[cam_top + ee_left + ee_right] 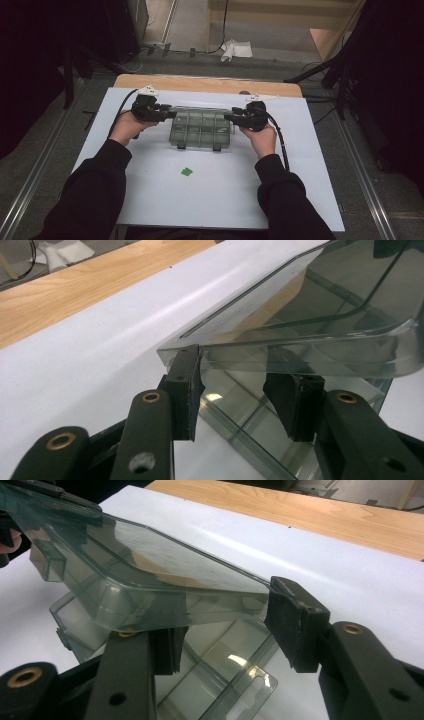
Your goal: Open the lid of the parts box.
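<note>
A person is working at a white board (pixel 215 200) lying on a wooden table (pixel 200 84), holding a gripper in each hand at either end of a clear plastic compartment box (pixel 201 129). The box is sitting near the centre of the board, slightly toward twelve o'clock, with its two latch tabs facing six o'clock toward the person. The left gripper (pixel 167 114) is coming in from nine o'clock of the box and the right gripper (pixel 231 118) from three o'clock, both pointing inward at the box's upper edge. In the left gripper view the box's lid (pixel 320 325) is standing raised at an angle above the divided tray, and the jaws are standing apart with the lid's end edge between them; one pad (pixel 184 390) is touching the lid's corner, while the other pad is sitting just under the rim, so a firm clamp cannot be told. In the right gripper view the lid (pixel 150 565) is likewise tilting up over the tray (pixel 220 680), and the jaws are standing apart around its end; the pad (pixel 295 625) at the lid's far corner is touching its rim, the other is lying beneath the lid, and no squeeze is showing. A small green piece (pixel 186 171) is lying on the board at six o'clock of the box, well apart from it.
</note>
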A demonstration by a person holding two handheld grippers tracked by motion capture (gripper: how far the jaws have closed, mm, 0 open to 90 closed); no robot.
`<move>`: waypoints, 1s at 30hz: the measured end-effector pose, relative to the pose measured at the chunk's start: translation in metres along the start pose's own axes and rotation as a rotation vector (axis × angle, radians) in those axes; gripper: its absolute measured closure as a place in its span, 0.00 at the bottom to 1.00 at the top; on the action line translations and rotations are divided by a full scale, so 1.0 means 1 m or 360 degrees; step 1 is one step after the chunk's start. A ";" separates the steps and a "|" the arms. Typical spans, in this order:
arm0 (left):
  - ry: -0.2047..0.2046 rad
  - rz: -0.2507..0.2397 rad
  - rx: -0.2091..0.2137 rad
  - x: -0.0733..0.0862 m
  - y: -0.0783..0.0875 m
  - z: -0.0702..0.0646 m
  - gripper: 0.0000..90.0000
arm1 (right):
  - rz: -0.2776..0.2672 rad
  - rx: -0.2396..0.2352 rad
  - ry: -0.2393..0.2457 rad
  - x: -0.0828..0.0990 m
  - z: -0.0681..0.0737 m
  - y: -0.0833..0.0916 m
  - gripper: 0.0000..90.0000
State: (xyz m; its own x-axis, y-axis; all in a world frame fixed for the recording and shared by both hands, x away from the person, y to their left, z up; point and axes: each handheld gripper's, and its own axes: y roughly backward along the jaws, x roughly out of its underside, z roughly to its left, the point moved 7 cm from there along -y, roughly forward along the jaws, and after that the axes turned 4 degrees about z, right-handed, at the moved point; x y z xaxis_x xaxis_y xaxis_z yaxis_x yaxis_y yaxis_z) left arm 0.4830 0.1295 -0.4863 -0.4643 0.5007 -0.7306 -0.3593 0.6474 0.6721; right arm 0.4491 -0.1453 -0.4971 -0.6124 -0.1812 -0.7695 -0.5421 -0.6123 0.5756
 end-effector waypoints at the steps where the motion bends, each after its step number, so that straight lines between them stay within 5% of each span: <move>1: 0.0011 -0.0001 0.0002 0.000 0.000 0.000 0.63 | 0.0007 0.0003 0.0006 -0.001 -0.001 0.000 0.57; 10: 0.0072 -0.0025 0.0026 -0.003 0.002 -0.001 0.63 | -0.0002 0.0005 -0.0019 -0.004 -0.003 -0.002 0.59; 16: 0.0052 -0.0037 -0.0017 -0.004 -0.002 0.001 0.63 | 0.0005 0.0005 -0.0034 -0.005 -0.005 -0.006 0.57; 30: 0.0132 -0.0082 -0.0045 -0.007 -0.008 0.007 0.63 | -0.0040 0.0007 -0.0053 -0.011 -0.010 -0.013 0.55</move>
State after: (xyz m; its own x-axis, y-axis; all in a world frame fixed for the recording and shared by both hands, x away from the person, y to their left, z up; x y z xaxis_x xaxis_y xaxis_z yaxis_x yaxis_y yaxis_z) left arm 0.4951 0.1252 -0.4871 -0.5095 0.4169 -0.7527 -0.4069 0.6540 0.6377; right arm 0.4684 -0.1435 -0.4993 -0.6176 -0.1400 -0.7740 -0.5600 -0.6126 0.5577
